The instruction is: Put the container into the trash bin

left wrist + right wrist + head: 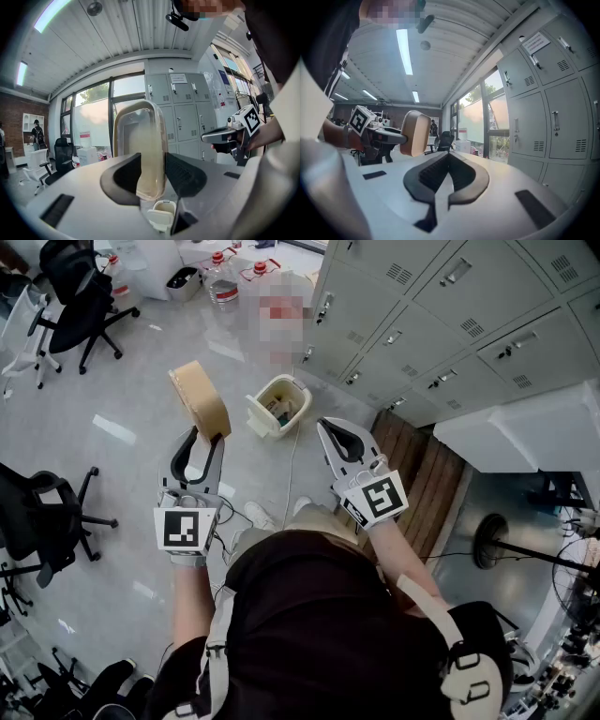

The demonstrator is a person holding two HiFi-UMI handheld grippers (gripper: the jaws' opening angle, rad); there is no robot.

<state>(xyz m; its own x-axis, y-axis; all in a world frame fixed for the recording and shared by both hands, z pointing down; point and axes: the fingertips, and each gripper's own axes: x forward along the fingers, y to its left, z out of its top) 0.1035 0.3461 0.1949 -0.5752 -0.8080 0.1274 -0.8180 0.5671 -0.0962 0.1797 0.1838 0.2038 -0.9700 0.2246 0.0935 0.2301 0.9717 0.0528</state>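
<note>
Carrying is the step in hand, as we judge it. Our left claw (208, 439) pinches the container (200, 397) at one end and holds it in the air, well above the floor (141, 381) and not yet over the trash bin (292, 416). The bin stands with its lid open on the floor, near the edge where the lockers (450, 306) run, ahead of us and between our two claws. Our right claw (326, 430) carries nothing, its jaws pressed together. The next move, we think, calls for bringing the left claw forward, across and down until the container hangs over the bin's mouth, and only then spreading the jaws. The mouth looks little wider than the container, so the two should be lined up first. The head view alone shows the gap between container and bin, and something already lying in the bin, too small to name. The left gripper view shows what the head view cannot: the ribbed pads set against both sides of the pale, translucent container, with the bin glimpsed low beneath it. The right gripper view confirms that nothing sits between that claw's closed jaws, and it shows the container from the side, at the tip of the left claw; the bin does not appear there.
</note>
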